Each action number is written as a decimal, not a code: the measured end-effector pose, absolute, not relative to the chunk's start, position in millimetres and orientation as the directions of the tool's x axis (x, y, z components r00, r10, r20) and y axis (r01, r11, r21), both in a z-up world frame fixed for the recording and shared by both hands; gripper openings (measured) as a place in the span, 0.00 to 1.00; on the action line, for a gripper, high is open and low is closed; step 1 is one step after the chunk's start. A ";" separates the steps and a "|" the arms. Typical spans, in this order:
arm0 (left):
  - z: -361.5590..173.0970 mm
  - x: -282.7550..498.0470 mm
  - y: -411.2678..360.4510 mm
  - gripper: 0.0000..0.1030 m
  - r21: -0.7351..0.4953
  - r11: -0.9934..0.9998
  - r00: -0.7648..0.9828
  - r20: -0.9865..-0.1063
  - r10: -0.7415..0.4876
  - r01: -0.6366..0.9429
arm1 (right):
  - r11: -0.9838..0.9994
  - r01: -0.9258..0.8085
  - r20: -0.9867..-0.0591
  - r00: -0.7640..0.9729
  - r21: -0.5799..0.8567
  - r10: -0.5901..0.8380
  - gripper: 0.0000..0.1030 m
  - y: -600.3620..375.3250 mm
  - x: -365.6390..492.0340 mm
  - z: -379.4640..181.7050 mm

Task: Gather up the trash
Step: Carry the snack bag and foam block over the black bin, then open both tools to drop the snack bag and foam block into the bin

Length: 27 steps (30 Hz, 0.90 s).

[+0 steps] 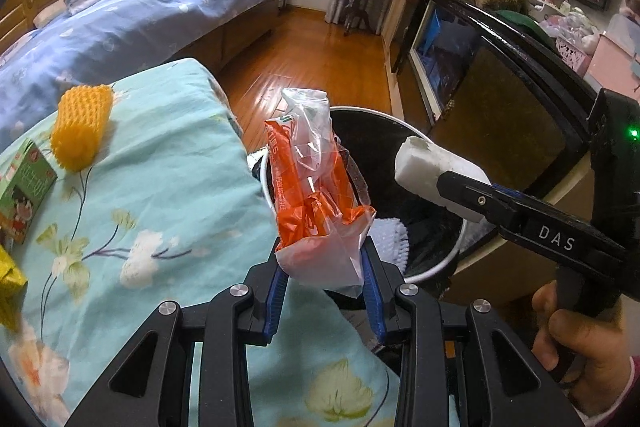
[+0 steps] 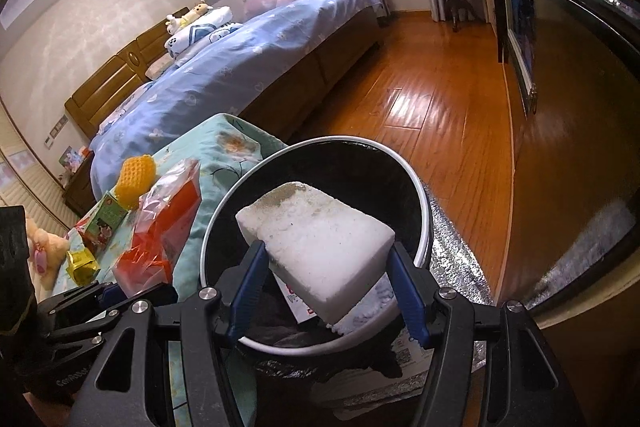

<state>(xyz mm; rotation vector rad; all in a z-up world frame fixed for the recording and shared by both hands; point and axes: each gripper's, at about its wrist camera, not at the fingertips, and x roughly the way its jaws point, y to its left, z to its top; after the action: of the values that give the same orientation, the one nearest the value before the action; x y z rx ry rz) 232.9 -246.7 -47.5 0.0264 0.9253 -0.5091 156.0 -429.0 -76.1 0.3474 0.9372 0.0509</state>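
Observation:
My left gripper point(image 1: 325, 259) is shut on an orange and clear plastic wrapper point(image 1: 310, 195), which stands up over the near rim of the black-lined trash bin point(image 1: 436, 259). My right gripper point(image 2: 326, 263) is shut on a white foam block point(image 2: 320, 239) with a dirty far edge, held above the bin's point(image 2: 420, 187) opening. In the left wrist view the foam block point(image 1: 424, 167) and the right gripper point(image 1: 460, 187) reach in from the right over the bin. The wrapper point(image 2: 164, 227) and left gripper point(image 2: 132, 291) show at the left of the right wrist view.
A yellow foam net point(image 1: 82, 127), a green carton point(image 1: 24, 195) and a gold wrapper point(image 1: 8, 283) lie on the floral quilt point(image 1: 160, 207) left of the bin. A dark cabinet point(image 1: 500, 107) stands to the right. Wooden floor point(image 2: 440, 107) and a blue bed point(image 2: 248, 75) lie beyond.

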 end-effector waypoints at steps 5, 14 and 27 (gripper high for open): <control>-49.8 239.4 -255.6 0.32 -0.193 0.878 0.481 -0.774 -0.410 0.438 | 0.944 0.110 -0.787 0.587 0.310 0.190 0.60 -432.2 161.9 -77.3; -53.0 249.8 -264.3 0.33 -0.201 0.873 0.470 -0.777 -0.418 0.445 | 0.945 0.116 -0.792 0.582 0.306 0.185 0.61 -437.0 173.2 -78.3; -49.1 240.6 -262.9 0.51 -0.182 0.876 0.498 -0.762 -0.413 0.448 | 0.930 0.153 -0.793 0.579 0.333 0.189 0.79 -444.8 175.1 -79.2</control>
<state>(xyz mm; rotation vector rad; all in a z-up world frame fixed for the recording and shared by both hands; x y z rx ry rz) 240.6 -262.9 -49.1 0.0413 0.9107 -0.5209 175.1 -444.8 -79.2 0.3903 0.9592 0.0211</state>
